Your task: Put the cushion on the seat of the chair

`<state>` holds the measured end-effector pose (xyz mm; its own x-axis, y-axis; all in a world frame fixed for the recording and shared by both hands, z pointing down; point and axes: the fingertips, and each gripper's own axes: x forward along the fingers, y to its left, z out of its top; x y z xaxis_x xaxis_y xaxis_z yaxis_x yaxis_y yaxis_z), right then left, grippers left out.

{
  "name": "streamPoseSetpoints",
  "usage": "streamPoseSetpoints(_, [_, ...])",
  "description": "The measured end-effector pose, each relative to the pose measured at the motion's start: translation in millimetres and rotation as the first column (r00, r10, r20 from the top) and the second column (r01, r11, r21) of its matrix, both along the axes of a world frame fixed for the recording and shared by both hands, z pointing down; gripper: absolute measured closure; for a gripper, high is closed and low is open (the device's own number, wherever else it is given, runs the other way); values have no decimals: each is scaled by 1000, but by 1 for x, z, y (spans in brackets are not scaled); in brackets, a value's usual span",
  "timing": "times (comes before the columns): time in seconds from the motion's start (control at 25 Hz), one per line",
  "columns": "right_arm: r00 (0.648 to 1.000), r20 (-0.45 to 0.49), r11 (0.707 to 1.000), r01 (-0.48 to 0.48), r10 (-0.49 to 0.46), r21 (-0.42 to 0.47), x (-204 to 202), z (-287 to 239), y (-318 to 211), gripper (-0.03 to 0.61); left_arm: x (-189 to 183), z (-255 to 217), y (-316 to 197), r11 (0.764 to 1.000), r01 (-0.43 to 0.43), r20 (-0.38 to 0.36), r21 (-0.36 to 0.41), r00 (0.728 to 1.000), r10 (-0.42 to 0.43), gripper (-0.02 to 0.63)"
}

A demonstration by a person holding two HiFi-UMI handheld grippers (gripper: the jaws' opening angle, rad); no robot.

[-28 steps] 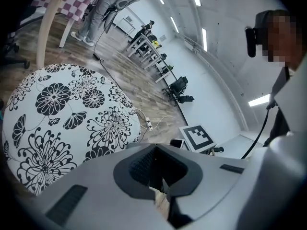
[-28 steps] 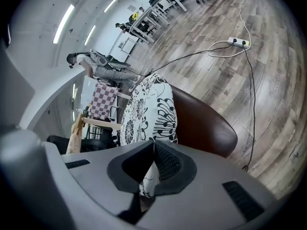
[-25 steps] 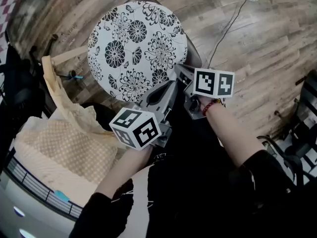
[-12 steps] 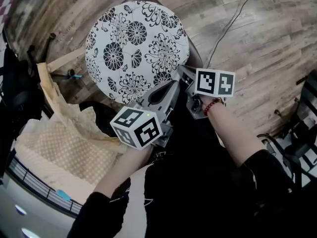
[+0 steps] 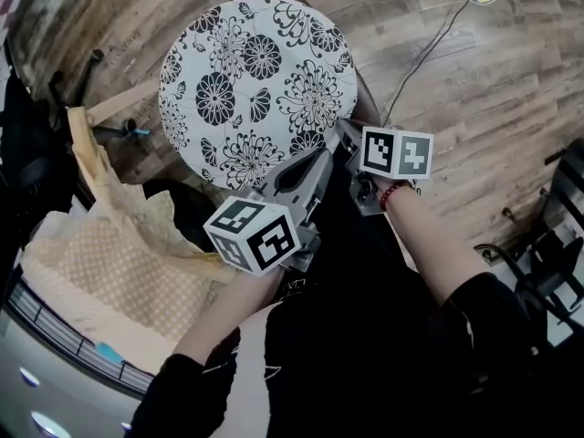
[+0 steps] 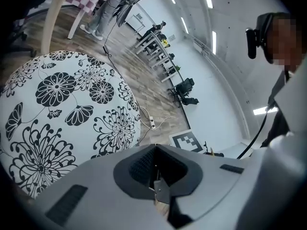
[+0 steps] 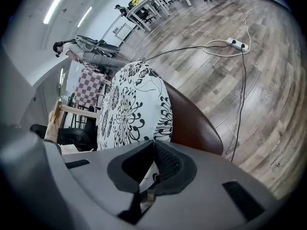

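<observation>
Looking down from the head view, where's the cushion [image 5: 260,80]?

Upper middle of the frame: round, white with black flowers. It covers the chair [image 5: 363,99], whose brown seat shows only along the cushion's right edge.

And the right gripper [image 5: 344,129]?

At the cushion's lower right edge. In the right gripper view its jaws [image 7: 154,142] are clamped on the cushion, with printed fabric showing in the gap between the pads.

The left gripper [image 5: 315,158]?

Just beside it, at the same near edge. In the left gripper view its jaws [image 6: 153,146] are pressed together. The cushion lies just left of the tip, and I see no fabric between them.

Anything else?

Wooden floor [image 5: 474,62], a power strip [image 7: 238,44] with its cable at the upper right, and beige fabric [image 5: 119,272] at the lower left.
</observation>
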<state>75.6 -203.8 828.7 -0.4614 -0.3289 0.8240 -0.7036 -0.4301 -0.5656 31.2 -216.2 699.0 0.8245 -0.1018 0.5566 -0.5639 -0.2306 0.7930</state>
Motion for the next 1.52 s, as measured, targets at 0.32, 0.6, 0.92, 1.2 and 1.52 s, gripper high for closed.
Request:
streamPoseSetpoints(0.32, [998, -53, 1000, 25, -25, -2, -1, 7, -1, 563, -10, -16, 2, 999, 35, -6, 8, 999, -35, 598])
streamPoseSetpoints(0.6, [980, -111, 987, 163, -163, -16, 0, 8, 2, 552, -31, -66, -9, 991, 116, -51, 66, 992, -113, 598])
streamPoseSetpoints(0.92, [944, -199, 963, 243, -262, -119, 24, -8, 15, 474, -88, -116, -16, 936, 312, -26, 160, 950, -313, 598])
streamPoseSetpoints(1.2, [879, -400, 965, 227, -261, -131, 82, -61, 12, 538, -100, -163, 1, 890, 396, -99, 226, 918, -384, 598])
streamPoseSetpoints(1.52, [831, -534, 975, 215, -155, 51, 81, -154, 80, 561, -147, -220, 93, 843, 426, -149, 327, 905, -399, 598])
